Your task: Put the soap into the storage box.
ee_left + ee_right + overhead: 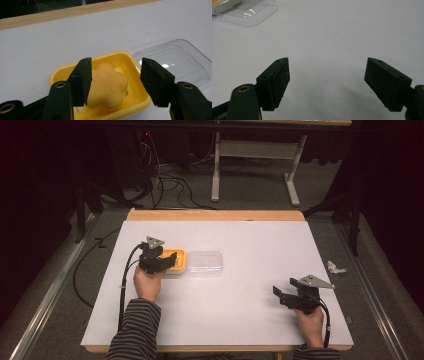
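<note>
Left gripper (115, 80): jaws spread astride the flower-shaped soap (107, 86), one pad touching it, the other apart. Soap sits in the yellow dish (127, 58), clear lid (175, 60) just beside. Right gripper (325, 82): spread, well apart from the dish; left is nearer.

You see a dim room with dark edges; the white table (250, 285) is lit from above. The clear lid (175, 57) shows small glare, and the close jaws are a little soft.

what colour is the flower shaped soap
Yellow-orange soap, clearest in the left gripper view.
</note>
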Available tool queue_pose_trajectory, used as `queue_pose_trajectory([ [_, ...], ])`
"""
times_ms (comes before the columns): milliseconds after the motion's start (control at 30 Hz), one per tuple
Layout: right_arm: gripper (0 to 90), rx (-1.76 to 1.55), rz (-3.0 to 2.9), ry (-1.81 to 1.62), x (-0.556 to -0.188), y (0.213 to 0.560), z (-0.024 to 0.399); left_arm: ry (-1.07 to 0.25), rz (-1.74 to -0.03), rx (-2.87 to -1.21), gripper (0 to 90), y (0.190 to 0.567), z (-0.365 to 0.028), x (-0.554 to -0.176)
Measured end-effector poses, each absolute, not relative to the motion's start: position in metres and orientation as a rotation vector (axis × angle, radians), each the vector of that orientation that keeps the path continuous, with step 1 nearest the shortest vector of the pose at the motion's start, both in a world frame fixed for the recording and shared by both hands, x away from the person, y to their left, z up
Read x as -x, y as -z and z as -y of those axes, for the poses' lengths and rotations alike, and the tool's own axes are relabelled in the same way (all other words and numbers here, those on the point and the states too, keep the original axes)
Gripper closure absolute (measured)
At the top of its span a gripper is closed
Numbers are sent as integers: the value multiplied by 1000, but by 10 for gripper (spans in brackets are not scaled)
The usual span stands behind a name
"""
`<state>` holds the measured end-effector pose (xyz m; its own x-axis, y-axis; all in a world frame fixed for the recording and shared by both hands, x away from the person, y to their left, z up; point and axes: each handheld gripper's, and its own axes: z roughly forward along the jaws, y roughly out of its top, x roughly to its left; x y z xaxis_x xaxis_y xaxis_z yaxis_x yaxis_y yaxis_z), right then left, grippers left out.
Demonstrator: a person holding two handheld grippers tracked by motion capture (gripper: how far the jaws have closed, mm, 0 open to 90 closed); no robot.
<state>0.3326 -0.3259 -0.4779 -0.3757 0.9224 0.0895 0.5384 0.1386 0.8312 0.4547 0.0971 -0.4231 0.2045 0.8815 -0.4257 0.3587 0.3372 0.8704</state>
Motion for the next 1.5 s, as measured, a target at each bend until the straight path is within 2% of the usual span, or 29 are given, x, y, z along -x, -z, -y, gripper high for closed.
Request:
queue_pose_trajectory([
  [333,207,-1395,-1977,-1134,-333,478,325,-530,-1324,-1229,365,410,-95,-436],
  [1500,207,-1385,-1983,-1126,-333,478,324,-526,-1287,-1179,281,403,-97,-393],
])
